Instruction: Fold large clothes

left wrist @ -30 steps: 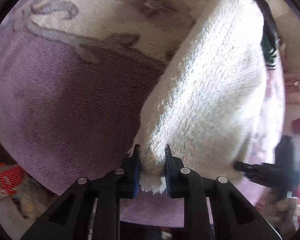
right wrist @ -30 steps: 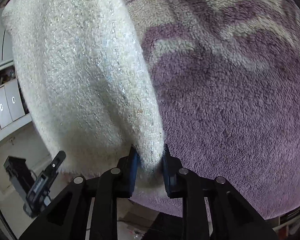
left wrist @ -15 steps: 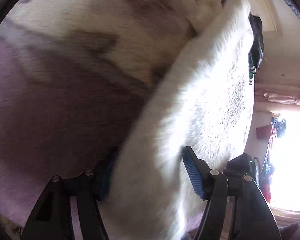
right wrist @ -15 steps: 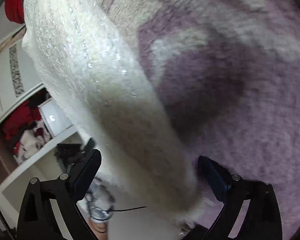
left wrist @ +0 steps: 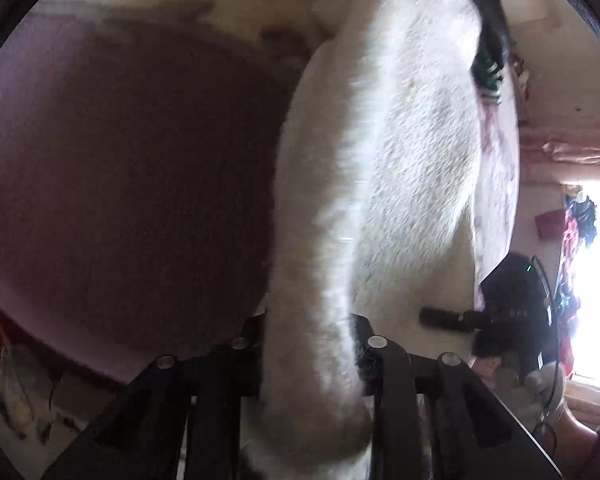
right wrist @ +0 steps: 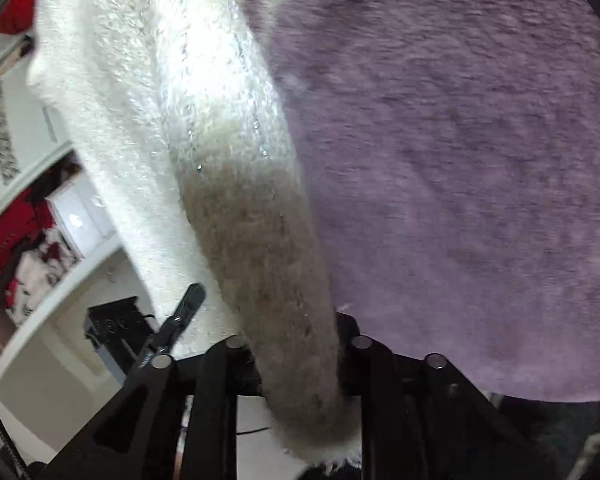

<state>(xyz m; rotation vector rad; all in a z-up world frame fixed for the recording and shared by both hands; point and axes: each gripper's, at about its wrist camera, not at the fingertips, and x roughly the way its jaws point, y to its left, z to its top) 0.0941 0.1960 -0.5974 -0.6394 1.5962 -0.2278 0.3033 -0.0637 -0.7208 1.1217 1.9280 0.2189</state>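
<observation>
Purple fleece blanket [right wrist: 460, 180] fills most of both views, cream pattern at its far end; looks like a bed cover, surface under it not visible, so no saying bed or floor; room clutter at the edges, shelf [right wrist: 52, 280] with red and white clothes in the right view, bright window [left wrist: 596, 280] in the left view.

White fuzzy garment [left wrist: 380, 160], thick knit with small shiny flecks, probably a sweater or throw, hangs as one long band over the blanket; same garment [right wrist: 160, 100] in the right view; long axis runs away from both cameras, near end at the claws, far end high in the frame; whether its far part rests on the blanket or hangs free cannot be told, frames are motion-blurred.

Left claw [left wrist: 312, 328]: fingers set either side of the near edge, a thick roll of cloth between them; fingers look parted to about the width of the roll; gripping or only straddling, cannot tell. Right claw [right wrist: 296, 332]: same picture, cloth bunched between the fingers and spilling down past them; clamp not clear either.

Each view shows the other claw low at the side, just beside the hanging cloth; so both sit on the same near edge, neither clearly nearer.

Judgement: mid-fold, edge lifted. Next move likely carries this near edge forward along the long axis toward the far end; risk is thick cloth slipping out if the fingers are loose.
</observation>
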